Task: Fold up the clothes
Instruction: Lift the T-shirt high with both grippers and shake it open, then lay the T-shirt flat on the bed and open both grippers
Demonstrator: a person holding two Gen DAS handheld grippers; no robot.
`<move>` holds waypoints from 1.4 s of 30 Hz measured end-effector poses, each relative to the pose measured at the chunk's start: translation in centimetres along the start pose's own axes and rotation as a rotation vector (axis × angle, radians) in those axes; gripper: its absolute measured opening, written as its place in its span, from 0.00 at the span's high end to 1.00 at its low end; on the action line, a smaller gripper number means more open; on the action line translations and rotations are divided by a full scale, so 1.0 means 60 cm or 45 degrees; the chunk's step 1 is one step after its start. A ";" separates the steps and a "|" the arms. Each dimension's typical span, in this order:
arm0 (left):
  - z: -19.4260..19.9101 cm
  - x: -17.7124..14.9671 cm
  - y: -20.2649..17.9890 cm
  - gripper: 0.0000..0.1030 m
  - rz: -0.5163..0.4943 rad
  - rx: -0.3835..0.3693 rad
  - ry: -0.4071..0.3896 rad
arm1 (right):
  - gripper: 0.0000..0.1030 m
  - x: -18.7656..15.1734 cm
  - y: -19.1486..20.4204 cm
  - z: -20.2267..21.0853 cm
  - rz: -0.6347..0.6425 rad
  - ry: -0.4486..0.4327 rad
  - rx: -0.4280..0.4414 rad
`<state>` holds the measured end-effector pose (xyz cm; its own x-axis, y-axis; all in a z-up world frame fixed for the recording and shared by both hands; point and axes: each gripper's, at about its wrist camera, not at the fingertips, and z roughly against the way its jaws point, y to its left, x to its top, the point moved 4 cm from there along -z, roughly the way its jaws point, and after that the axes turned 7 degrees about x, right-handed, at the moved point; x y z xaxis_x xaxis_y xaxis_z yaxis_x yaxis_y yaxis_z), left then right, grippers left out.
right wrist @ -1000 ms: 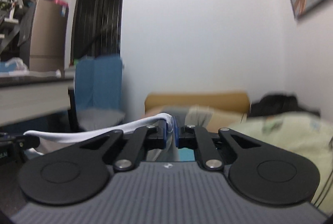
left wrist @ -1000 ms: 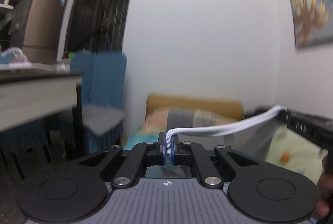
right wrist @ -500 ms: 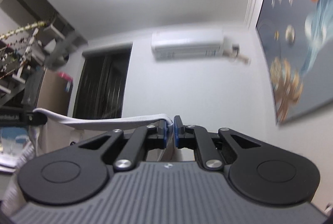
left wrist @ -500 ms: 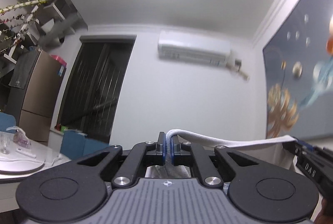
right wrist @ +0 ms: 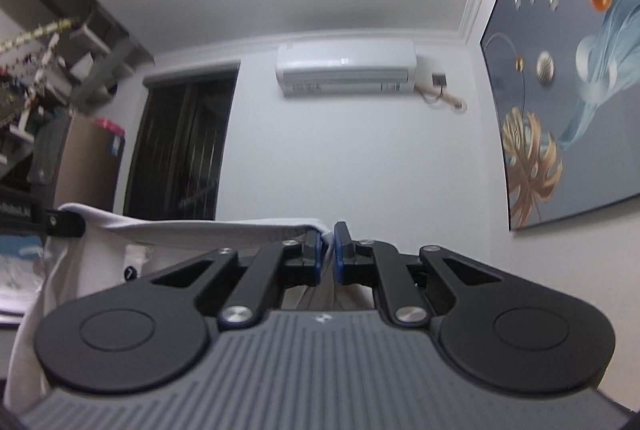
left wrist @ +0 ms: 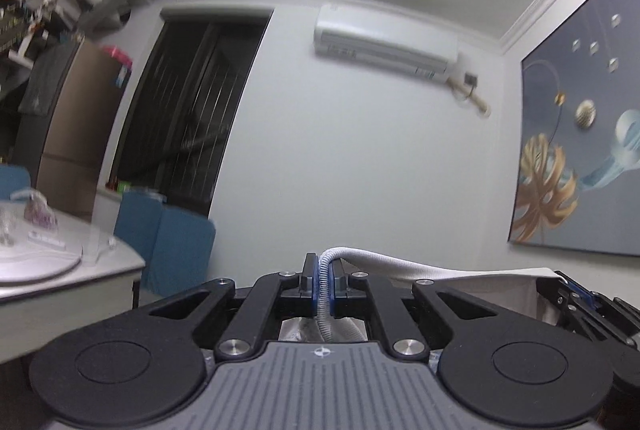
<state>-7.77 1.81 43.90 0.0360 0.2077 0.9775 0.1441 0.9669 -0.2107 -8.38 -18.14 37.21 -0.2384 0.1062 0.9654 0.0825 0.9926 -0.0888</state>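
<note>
A white garment (left wrist: 440,272) with a ribbed hem hangs stretched between my two grippers, held up high in the room. My left gripper (left wrist: 325,272) is shut on one end of that hem. The other end runs to my right gripper (left wrist: 568,290), seen at the right edge of the left wrist view. In the right wrist view my right gripper (right wrist: 328,242) is shut on the white garment (right wrist: 192,230), whose edge stretches left to the left gripper (right wrist: 66,224). The cloth below the hem is mostly hidden behind the gripper bodies.
A white wall with an air conditioner (left wrist: 384,40) faces me. A dark doorway (left wrist: 192,126) lies left of it and a large painting (left wrist: 580,150) hangs on the right wall. A white table (left wrist: 60,262), blue chairs (left wrist: 168,242) and shelves (right wrist: 36,78) stand at left.
Both grippers have risen a good deal with the garment still held between them; the bed and sofa have dropped out of view, and ceiling and air conditioner now show.
</note>
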 end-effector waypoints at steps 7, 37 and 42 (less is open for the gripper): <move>-0.269 -0.116 0.042 0.93 -0.035 0.060 0.116 | 0.91 -0.149 0.010 -0.200 0.052 0.172 -0.016; -1.193 -0.964 0.352 0.40 -0.121 0.250 0.904 | 0.59 -1.171 0.074 -0.888 -0.233 1.134 0.213; -1.140 -0.914 0.323 0.07 -0.236 0.164 0.865 | 0.21 -1.139 0.084 -0.876 -0.263 1.182 0.285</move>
<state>60.67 -1.01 -14.14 0.6363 -0.0596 0.7692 0.0910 0.9958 0.0018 59.17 -23.45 -16.35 0.6373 -0.0640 0.7680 -0.0841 0.9848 0.1519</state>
